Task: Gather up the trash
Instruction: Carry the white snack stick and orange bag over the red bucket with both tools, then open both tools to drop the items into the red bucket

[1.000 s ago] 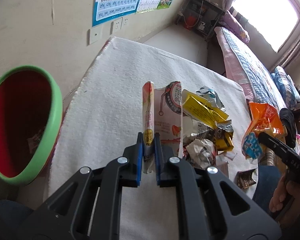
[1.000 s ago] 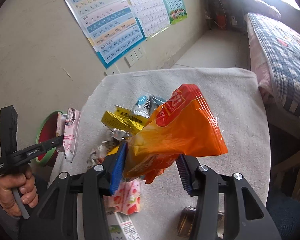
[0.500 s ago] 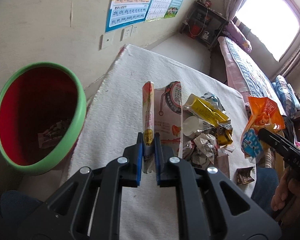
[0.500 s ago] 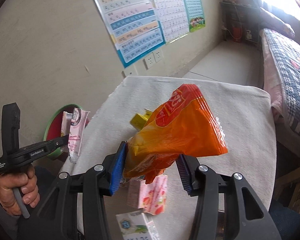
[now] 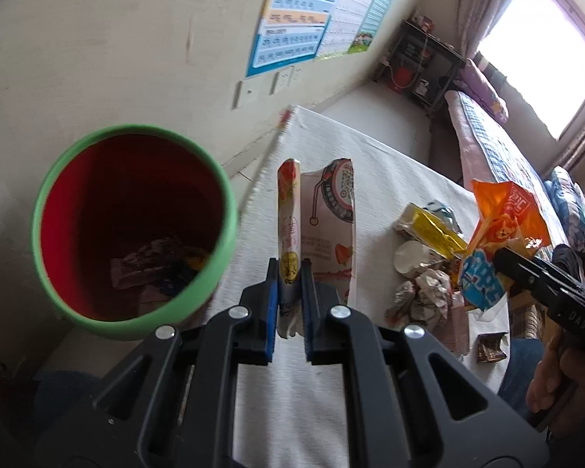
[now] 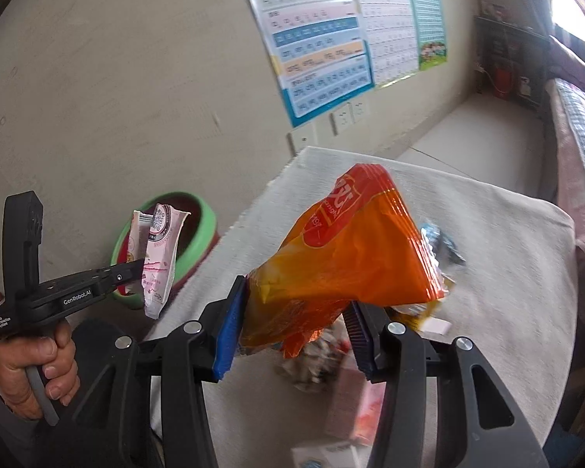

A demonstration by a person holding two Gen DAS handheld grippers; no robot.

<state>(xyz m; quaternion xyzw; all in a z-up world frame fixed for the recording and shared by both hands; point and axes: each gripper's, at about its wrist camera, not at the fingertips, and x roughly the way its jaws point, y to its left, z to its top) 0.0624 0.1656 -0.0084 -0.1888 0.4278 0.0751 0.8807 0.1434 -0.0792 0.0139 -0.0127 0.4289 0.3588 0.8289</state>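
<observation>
L gripper [image 5: 288, 273] is clamped on a pink flattened carton [image 5: 316, 230], held upright just beside the green-rimmed bin [image 5: 132, 230], which has some wrappers at the bottom. R gripper [image 6: 296, 327] is clamped on an orange snack bag [image 6: 355, 257] above the table [image 6: 507, 273]. More trash, incl. a yellow wrapper [image 5: 429, 230] & crumpled paper [image 5: 429, 296], lies on the table.

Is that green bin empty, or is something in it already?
Not empty. The green bin has a few wrappers lying at its bottom, though most of its red inside shows bare.
</observation>
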